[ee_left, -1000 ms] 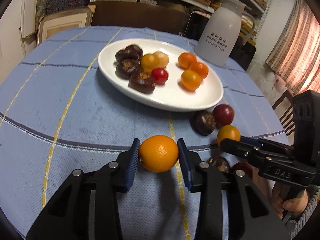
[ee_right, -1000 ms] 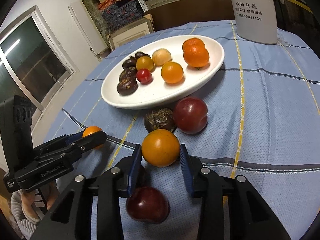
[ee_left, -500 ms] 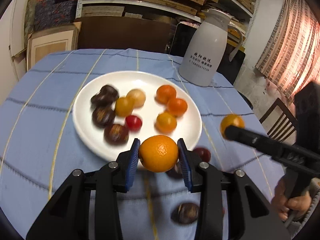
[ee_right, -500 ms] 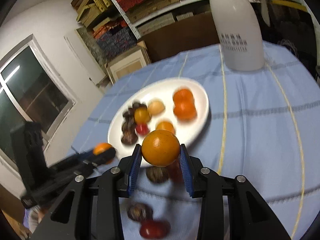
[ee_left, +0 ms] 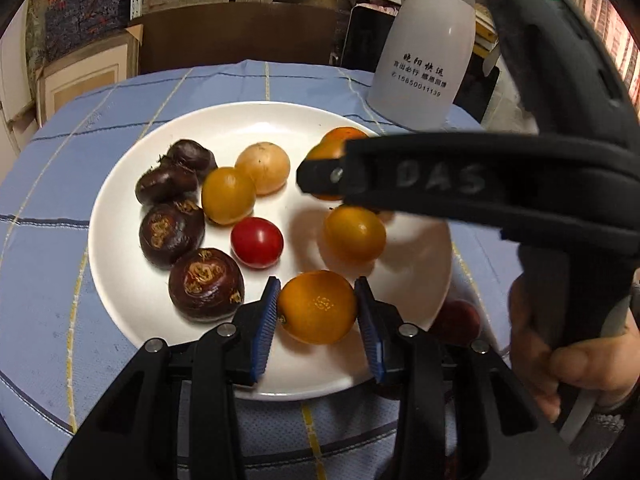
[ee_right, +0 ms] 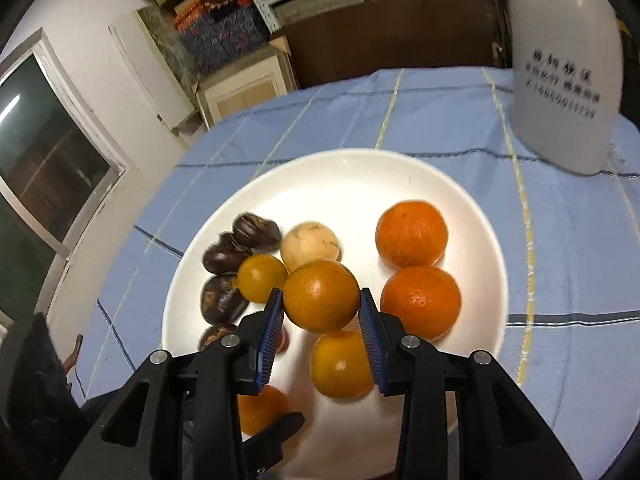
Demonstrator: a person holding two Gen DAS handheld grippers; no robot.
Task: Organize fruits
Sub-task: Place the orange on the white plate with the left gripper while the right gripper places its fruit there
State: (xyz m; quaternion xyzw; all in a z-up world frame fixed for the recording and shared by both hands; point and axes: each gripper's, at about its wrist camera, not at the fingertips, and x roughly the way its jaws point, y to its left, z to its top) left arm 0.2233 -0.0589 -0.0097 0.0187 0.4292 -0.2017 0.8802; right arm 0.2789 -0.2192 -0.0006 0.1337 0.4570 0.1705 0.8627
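Above the white plate [ee_left: 120,280], both pairs of fingers clamp orange fruits beside the "DAS"-marked right gripper [ee_left: 320,176].

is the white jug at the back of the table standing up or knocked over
Standing upright. The white jug rests on its flat base on the blue tablecloth behind the plate, its printed text level.

White jug [ee_left: 424,52] reads "15850011139"; tongs [ee_left: 440,178] read "DAS".

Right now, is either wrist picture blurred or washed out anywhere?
Left wrist view: the other tongs crossing the frame are soft, and the red tomato carries a small glare spot. Right wrist view: the white jug's lettering is smeared, and the plate looks bright but not washed out.
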